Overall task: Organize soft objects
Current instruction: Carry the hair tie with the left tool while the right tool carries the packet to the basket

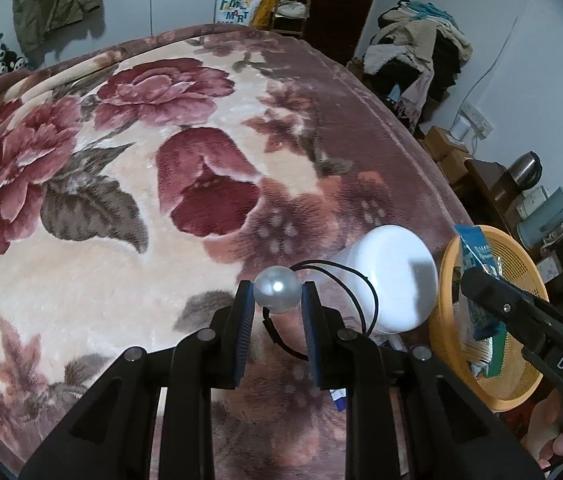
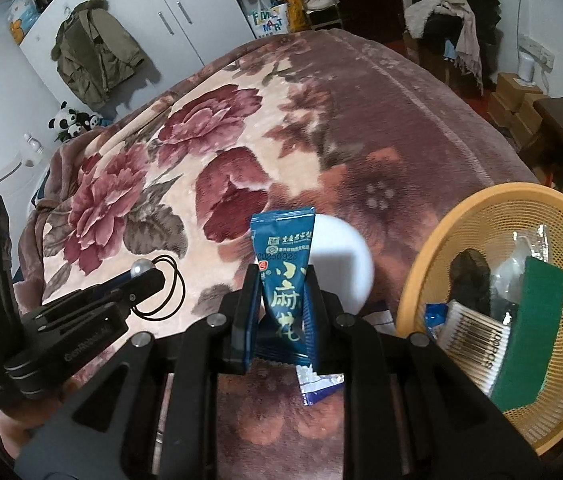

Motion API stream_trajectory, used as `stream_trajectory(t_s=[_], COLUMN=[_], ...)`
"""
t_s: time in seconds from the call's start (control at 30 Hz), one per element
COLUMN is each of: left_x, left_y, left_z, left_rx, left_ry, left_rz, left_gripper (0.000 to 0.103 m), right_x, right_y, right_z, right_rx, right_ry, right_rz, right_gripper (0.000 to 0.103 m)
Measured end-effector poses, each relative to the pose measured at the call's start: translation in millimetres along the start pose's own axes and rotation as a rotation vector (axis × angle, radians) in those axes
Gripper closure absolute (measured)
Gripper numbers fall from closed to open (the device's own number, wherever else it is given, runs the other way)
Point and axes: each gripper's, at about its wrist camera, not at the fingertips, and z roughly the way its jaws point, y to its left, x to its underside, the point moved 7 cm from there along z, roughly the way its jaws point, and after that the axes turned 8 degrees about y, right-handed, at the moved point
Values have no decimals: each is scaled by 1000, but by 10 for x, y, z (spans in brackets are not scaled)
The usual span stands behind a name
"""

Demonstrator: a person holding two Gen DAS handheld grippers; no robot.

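My left gripper (image 1: 277, 294) is shut on the pearl bead (image 1: 277, 289) of a black hair tie (image 1: 361, 300), whose loops hang behind it; it also shows in the right wrist view (image 2: 141, 268) with the loops (image 2: 169, 288) over the bed. My right gripper (image 2: 281, 280) is shut on a blue sachet (image 2: 283, 276), held upright above the blanket; in the left wrist view the sachet (image 1: 475, 256) is over the orange basket (image 1: 521, 396). The basket (image 2: 461, 216) holds a green sponge (image 2: 533, 332), cotton swabs (image 2: 473, 344) and several packets.
A white round object (image 1: 393, 276) lies on the floral blanket (image 1: 121, 220) between the grippers and the basket. Another blue-white packet (image 2: 317, 386) lies under my right gripper. A dark side table with flasks (image 1: 537, 196) stands right of the bed.
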Motion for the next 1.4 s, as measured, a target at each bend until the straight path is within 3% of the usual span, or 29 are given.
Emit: stream_trajectory(t_s=[1.4], left_x=[-17], left_y=[-1214], left_z=[128], left_rx=[73], left_ry=[21], left_rz=[213], left_gripper=[80], right_x=[182], right_y=[-1196], right_z=[-347], right_rx=[93], right_ry=[-37], right_rz=[184], right_gripper=[83])
